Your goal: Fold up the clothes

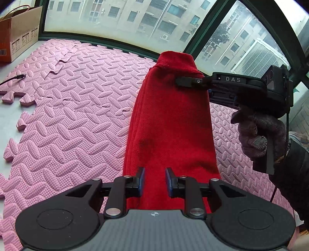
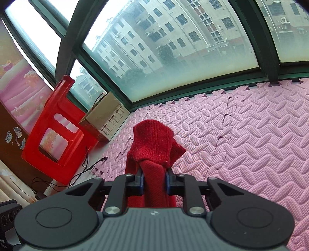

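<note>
A red knit garment is stretched in the air above the pink foam mat. My left gripper is shut on one end of it, the cloth bunched between the blue pads. My right gripper is shut on the other end, near a ribbed cuff or hem that flops over the fingers. In the left wrist view the right gripper comes in from the right, held by a gloved hand, and pinches the far end below the ribbed band.
A cardboard box stands at the mat's far left by the window; it also shows in the right wrist view next to a red plastic stool. Black cables lie on the floor beside the mat's jagged edge.
</note>
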Demonstrator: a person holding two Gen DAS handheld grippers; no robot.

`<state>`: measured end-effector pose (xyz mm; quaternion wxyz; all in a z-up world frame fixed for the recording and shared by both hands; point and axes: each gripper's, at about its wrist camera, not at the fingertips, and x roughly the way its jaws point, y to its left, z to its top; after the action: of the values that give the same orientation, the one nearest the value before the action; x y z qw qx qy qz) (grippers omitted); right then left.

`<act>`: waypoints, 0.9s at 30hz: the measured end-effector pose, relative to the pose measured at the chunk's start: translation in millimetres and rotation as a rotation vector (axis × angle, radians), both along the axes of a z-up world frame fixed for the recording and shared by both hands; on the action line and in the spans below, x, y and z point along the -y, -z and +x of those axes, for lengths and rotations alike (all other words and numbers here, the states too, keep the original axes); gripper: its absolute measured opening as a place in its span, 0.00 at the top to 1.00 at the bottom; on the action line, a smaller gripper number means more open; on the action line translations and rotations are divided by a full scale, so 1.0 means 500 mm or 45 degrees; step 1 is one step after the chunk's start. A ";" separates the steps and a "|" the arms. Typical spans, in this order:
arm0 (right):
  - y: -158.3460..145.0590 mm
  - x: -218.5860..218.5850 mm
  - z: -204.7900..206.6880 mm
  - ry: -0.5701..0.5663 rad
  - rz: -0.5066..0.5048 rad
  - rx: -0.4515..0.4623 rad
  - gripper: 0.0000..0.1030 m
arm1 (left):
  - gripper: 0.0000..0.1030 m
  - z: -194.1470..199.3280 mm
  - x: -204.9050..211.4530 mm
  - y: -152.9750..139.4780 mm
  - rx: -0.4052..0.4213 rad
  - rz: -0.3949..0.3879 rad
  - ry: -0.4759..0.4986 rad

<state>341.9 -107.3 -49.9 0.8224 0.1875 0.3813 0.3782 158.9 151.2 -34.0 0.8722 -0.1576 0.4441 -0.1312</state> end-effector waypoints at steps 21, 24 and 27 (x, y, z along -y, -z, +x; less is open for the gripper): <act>-0.229 0.008 -0.371 -0.337 0.036 0.368 0.83 | 0.70 -0.276 -0.050 -0.050 0.046 -0.077 -0.024; -0.228 0.015 -0.427 -0.401 0.030 0.407 0.83 | 0.69 -0.303 -0.068 -0.050 0.046 -0.094 -0.071; -0.219 0.015 -0.482 -0.469 -0.007 0.463 0.83 | 0.68 -0.325 -0.080 -0.051 0.048 -0.109 -0.106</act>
<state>101.0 -114.7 59.4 0.7952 0.0414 0.2560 0.5481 -3.8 191.4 -8.5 0.8777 -0.2105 0.4145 -0.1165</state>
